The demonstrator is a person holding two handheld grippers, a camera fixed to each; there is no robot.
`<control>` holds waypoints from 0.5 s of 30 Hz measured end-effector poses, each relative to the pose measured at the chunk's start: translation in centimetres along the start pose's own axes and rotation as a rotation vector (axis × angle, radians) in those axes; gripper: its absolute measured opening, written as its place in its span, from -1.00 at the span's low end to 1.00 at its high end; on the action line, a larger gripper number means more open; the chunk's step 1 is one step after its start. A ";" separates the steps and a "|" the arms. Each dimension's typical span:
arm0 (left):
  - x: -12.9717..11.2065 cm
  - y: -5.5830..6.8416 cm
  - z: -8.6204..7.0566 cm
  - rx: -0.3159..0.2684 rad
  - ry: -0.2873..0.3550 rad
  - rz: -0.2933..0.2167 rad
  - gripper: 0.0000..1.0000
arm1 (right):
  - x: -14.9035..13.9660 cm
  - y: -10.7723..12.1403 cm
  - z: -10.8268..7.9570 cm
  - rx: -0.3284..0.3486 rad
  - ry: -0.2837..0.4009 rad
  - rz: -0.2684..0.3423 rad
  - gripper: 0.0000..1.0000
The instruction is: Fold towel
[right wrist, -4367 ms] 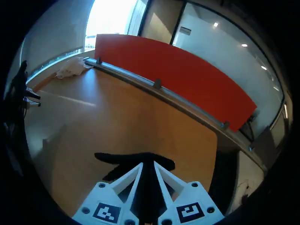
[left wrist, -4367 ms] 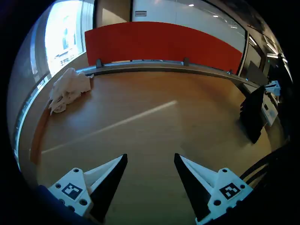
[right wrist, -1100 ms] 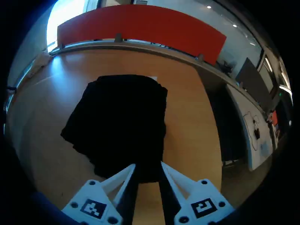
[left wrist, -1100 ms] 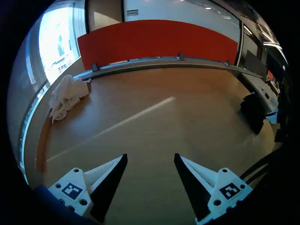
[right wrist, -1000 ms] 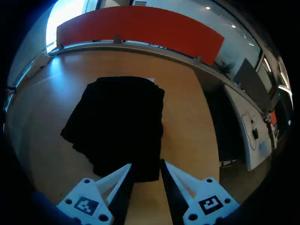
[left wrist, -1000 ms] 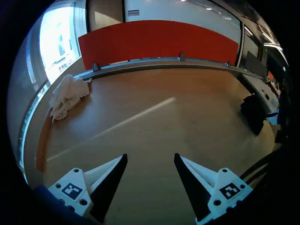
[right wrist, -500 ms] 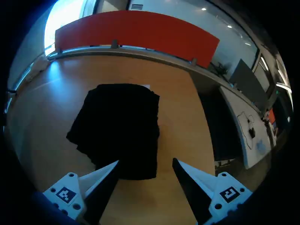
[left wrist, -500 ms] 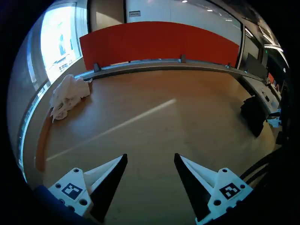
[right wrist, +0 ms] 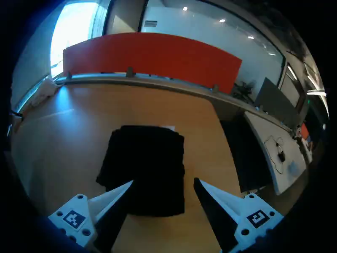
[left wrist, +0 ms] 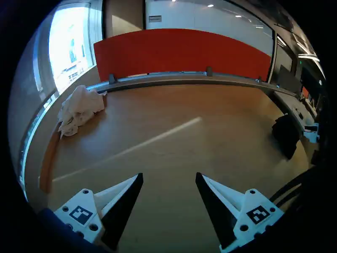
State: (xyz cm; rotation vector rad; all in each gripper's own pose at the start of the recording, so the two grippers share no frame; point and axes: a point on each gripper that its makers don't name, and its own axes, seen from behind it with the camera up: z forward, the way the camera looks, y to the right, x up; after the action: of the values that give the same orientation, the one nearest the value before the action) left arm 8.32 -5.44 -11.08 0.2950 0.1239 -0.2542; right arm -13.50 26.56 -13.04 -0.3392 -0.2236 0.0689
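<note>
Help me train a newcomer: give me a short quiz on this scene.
1. True or false: the right hand-held gripper is shut on the black towel.
2. Where is the white cloth? A) far table corner B) on the towel C) touching the towel
3. The panel behind the table is ___.
Key: 1 false, open; 2 A; 3 red
</note>
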 end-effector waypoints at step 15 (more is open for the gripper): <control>3.1 -1.7 -0.5 0.038 0.114 -0.046 0.85 | 8.7 -2.5 -1.7 -0.003 0.300 0.122 1.00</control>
State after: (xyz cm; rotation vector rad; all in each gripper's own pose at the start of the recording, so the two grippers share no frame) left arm 10.82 -7.60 -12.46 0.3450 0.2386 -0.2853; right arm -4.57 24.55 -11.93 -0.3610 0.0938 0.1370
